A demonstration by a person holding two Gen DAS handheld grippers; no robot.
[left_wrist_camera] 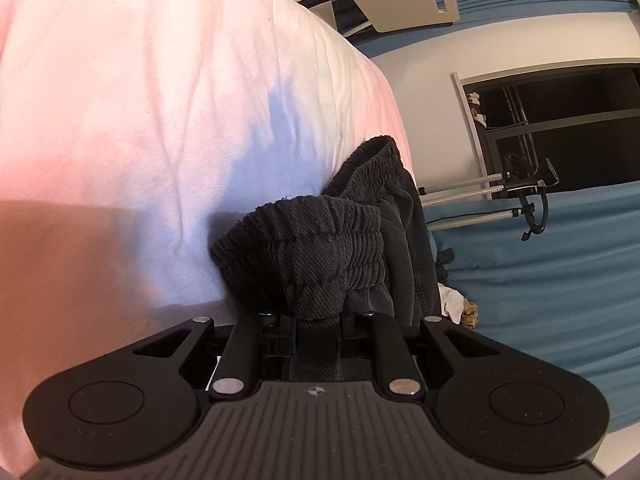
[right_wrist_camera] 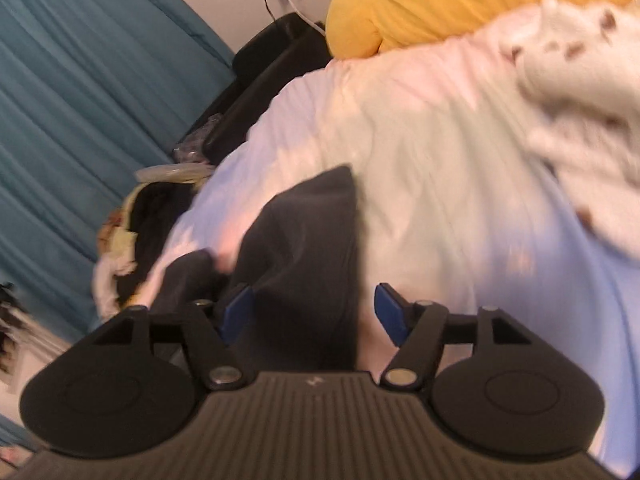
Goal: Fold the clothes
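Two handheld grippers work over a bed, each seen from its own wrist camera. Nearest in the left wrist view, the left gripper [left_wrist_camera: 316, 332] has its jaws pressed together on a bunched fold of a dark charcoal garment [left_wrist_camera: 320, 248], a textured knit with a gathered elastic waistband that rises just past the fingers and drapes toward the edge of the bed. Beneath and to the left of it spreads a pale bedspread [left_wrist_camera: 152, 112], washed pink and bluish by the light (its true colour is hard to judge). Beyond the bed edge hangs a teal curtain [left_wrist_camera: 560, 280], and farther off stand a dark open shelving unit [left_wrist_camera: 560, 120] and a pale chair [left_wrist_camera: 404, 0]. In the blurred right wrist view, the right gripper [right_wrist_camera: 314, 312] has its jaws spread wide, blue pads [right_wrist_camera: 390, 312] showing, with a smooth dark part of the same garment lying between the fingers on the bedspread; whether the pads touch the cloth cannot be told. Off the bed's left side sits a heap of mixed clothes [right_wrist_camera: 132, 232]. Farther back lie a white speckled fluffy blanket [right_wrist_camera: 580, 120] and a yellow pillow [right_wrist_camera: 460, 4].
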